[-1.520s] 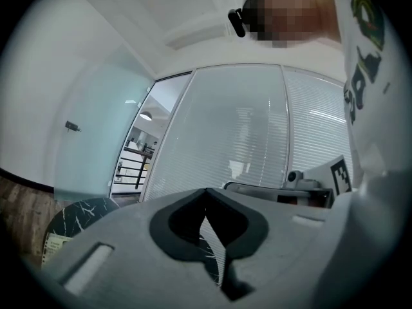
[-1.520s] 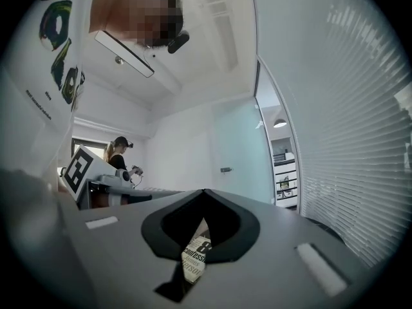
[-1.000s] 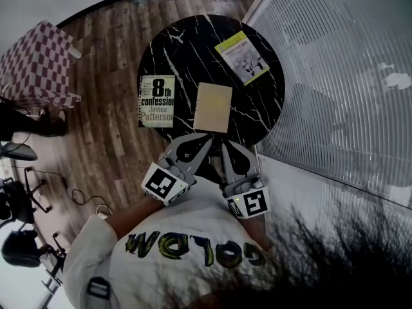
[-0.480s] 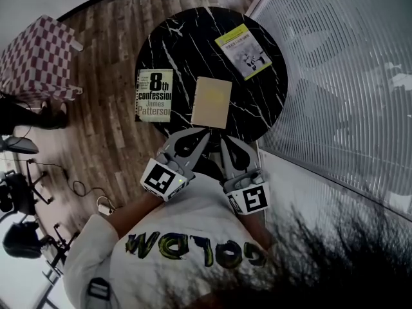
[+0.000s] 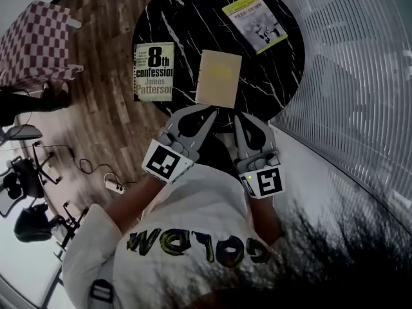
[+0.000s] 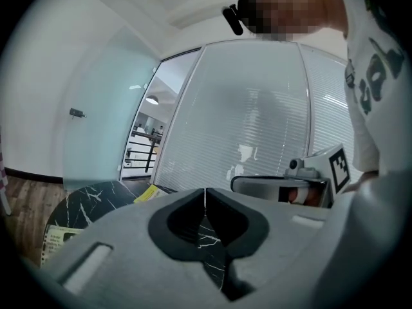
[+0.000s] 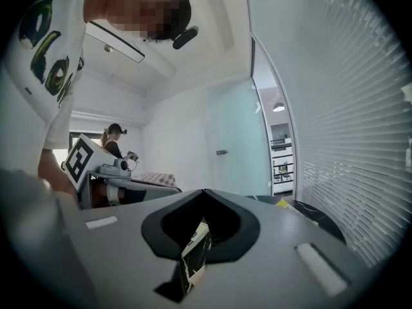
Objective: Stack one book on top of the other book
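Three books lie on the round black marble table. A "8th confession" paperback overhangs the table's left edge. A plain tan book lies in the middle near the front edge, and a yellow-green book lies at the far right. My left gripper and right gripper are side by side just short of the tan book, both shut and empty. In the left gripper view the shut jaws point over the table toward the yellow-green book. The right gripper is also shut.
A pink checkered stool stands to the left of the table on the wooden floor. A glass wall with blinds runs close along the right. Cables and a power strip lie on the floor at the left. A second person stands far back.
Both grippers have come down and forward toward the table's near edge and the tan book. They stayed shut. The books have not moved on the table.
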